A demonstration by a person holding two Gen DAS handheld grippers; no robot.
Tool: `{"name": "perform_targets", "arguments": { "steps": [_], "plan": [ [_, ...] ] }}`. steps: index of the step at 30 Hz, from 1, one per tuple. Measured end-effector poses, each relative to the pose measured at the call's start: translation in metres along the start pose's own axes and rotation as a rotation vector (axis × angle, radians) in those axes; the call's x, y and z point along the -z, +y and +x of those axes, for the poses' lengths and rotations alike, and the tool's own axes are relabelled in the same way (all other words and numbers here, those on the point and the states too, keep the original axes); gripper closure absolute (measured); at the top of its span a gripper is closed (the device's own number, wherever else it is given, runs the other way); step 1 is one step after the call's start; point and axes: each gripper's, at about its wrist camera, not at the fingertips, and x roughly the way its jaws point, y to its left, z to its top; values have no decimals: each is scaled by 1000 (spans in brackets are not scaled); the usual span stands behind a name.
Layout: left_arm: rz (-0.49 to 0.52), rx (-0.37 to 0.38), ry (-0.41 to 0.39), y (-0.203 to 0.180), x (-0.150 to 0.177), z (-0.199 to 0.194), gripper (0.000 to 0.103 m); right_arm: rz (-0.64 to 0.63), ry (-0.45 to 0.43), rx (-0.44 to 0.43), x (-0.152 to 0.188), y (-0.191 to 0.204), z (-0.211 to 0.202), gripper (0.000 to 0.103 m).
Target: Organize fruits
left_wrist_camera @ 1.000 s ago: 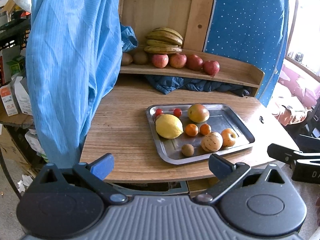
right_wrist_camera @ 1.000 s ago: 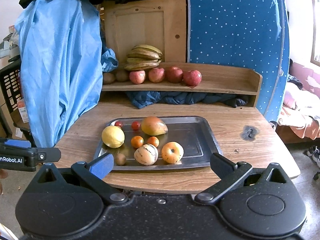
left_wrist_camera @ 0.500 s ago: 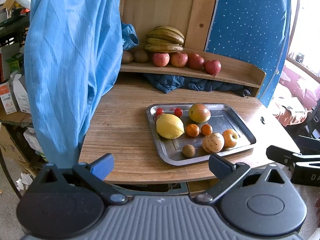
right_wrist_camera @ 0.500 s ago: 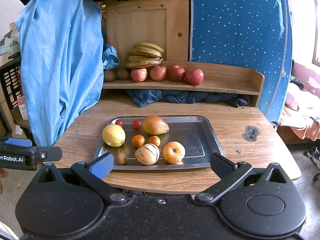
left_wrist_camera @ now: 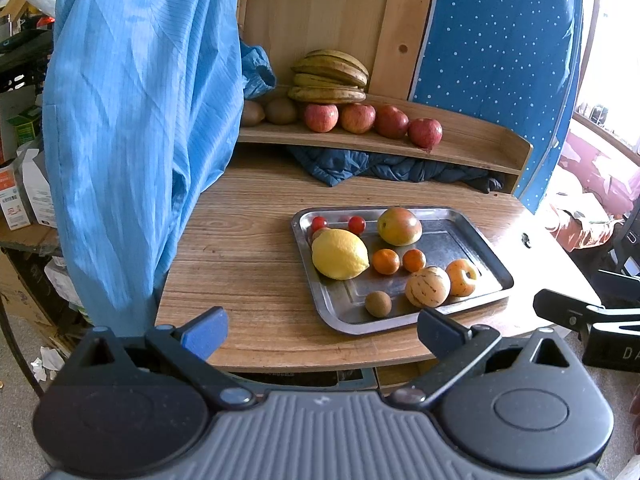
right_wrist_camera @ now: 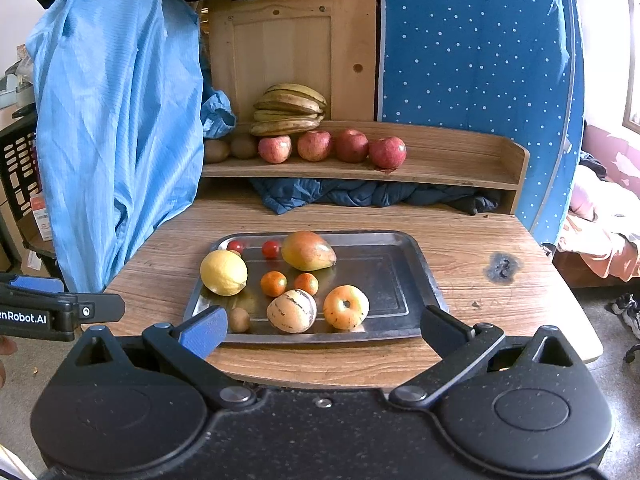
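A steel tray [right_wrist_camera: 416, 276] on the wooden table holds a lemon [right_wrist_camera: 223, 272], a mango [right_wrist_camera: 308, 251], two small oranges [right_wrist_camera: 273, 283], two cherry tomatoes [right_wrist_camera: 271, 248], a striped melon [right_wrist_camera: 291, 311], a persimmon [right_wrist_camera: 345, 306] and a kiwi [right_wrist_camera: 239, 319]. The left wrist view shows the same tray [left_wrist_camera: 486, 256] and lemon [left_wrist_camera: 339, 253]. My left gripper [left_wrist_camera: 322, 330] is open and empty before the table's front edge. My right gripper [right_wrist_camera: 322, 330] is open and empty, close to the tray's near rim.
A wooden shelf [right_wrist_camera: 452, 160] at the back carries bananas [right_wrist_camera: 290, 109], several red apples [right_wrist_camera: 352, 145] and two kiwis [right_wrist_camera: 243, 146]. A blue garment [right_wrist_camera: 116, 120] hangs at the left. Dark blue cloth [right_wrist_camera: 360, 195] lies under the shelf.
Both grippers have crept slightly forward toward the table. The fruits have not moved.
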Motion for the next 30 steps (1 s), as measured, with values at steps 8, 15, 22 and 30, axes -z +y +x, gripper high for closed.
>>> {"name": "perform_targets", "arguments": {
  "steps": [8,15,22,30],
  "plan": [
    [-1,0,0,0,0,0,0,-1,1,0,-1,0,1,1],
    [-1,1,0,1,0,1,0,-1,1,-1,-1,1,1,1],
    [-1,9,-3,2,0,3,0,-2,-1,1,-1,0,2,1],
    [0,11,-4,1,0,2,0,-2,-3,5,0,-1,1,1]
  ]
}}
